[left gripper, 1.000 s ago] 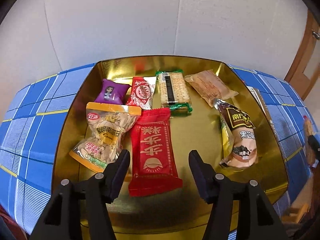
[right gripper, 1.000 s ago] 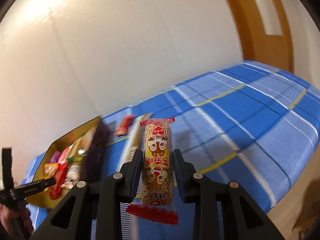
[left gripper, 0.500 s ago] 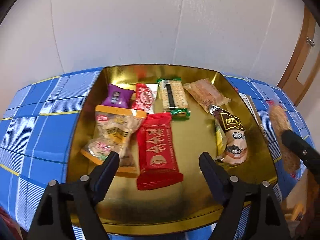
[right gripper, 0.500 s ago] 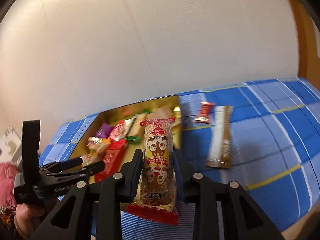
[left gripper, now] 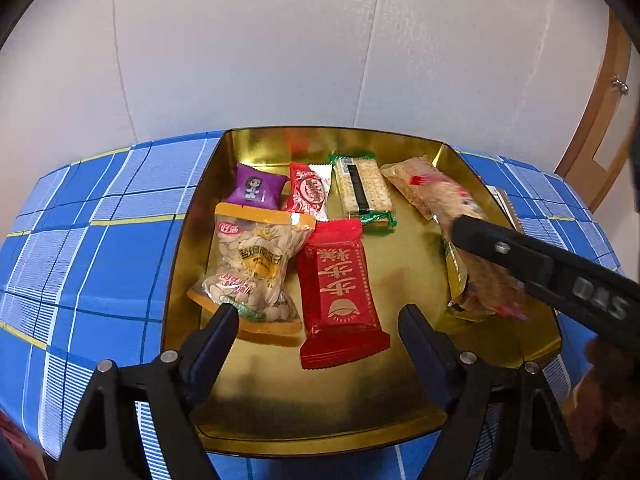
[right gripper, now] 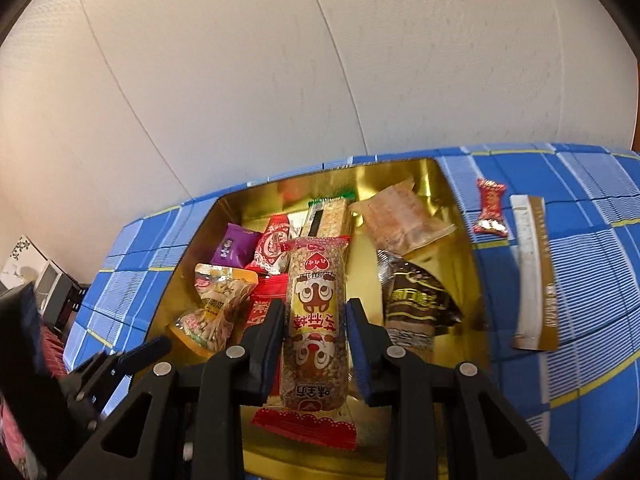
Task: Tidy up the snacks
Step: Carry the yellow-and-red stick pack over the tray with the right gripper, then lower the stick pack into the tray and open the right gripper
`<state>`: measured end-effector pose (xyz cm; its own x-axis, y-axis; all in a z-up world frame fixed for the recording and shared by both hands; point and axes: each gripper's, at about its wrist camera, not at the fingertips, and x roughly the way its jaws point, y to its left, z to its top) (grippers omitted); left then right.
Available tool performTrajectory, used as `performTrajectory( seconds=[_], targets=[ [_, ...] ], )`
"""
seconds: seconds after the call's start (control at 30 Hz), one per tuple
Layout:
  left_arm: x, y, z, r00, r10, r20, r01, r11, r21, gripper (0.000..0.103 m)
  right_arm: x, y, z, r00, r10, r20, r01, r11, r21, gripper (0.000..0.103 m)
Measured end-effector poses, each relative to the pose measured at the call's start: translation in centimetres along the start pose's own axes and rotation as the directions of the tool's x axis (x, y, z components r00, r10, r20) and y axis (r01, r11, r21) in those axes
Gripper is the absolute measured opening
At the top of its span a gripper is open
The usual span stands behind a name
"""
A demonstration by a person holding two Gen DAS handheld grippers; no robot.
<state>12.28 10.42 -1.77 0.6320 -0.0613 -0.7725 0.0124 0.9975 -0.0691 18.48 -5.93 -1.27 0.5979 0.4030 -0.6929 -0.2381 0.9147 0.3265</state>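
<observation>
1. Two grippers are now over the gold tray (left gripper: 192, 248): a second ago our right gripper (right gripper: 316, 336) was out above the blue checked tabletop (left gripper: 100, 264); it now enters lower right in the left wrist view.
2. One puffed-grain roll (right gripper: 316, 320) is clamped in its jaws, above the tray.
3. Our left gripper (left gripper: 318, 336), wider than before, holds nothing.
4. Seven packets lie in the tray.
5. Two snacks remain outside: a red candy (right gripper: 491, 208) and a gold stick (right gripper: 534, 268), at right.

One gold tray (right gripper: 460, 216), nine snack packets (right gripper: 316, 320), two grippers (right gripper: 316, 324)
</observation>
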Motion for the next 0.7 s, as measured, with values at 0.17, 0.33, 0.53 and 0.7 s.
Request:
performTrajectory(
  seconds=[0.17, 0.33, 0.53, 0.7],
  targets=[
    [-0.1, 0.3, -0.2, 1.0, -0.002, -0.001, 0.002, 1.0, -0.003, 0.082, 2.1, 0.0, 0.4, 0.999, -0.025, -0.046, 0.026, 0.999, 0.021, 0.031],
    [0.0, 0.5, -0.2, 1.0, -0.002, -0.003, 0.002, 1.0, -0.011, 0.082, 3.5, -0.7, 0.6, 0.996, -0.039, -0.076, 0.044, 0.997, 0.058, 0.033],
    [0.1, 0.4, -0.2, 1.0, -0.003, -0.007, 0.003, 1.0, -0.012, 0.082, 3.0, -1.2, 0.4, 0.998, -0.017, -0.052, 0.02, 0.998, 0.063, 0.033],
    [0.2, 0.1, -0.4, 1.0, -0.008, -0.012, 0.008, 1.0, -0.007, 0.082, 0.9, -1.6, 0.1, 1.0, -0.007, -0.001, 0.007, 0.999, 0.051, 0.033]
  ],
)
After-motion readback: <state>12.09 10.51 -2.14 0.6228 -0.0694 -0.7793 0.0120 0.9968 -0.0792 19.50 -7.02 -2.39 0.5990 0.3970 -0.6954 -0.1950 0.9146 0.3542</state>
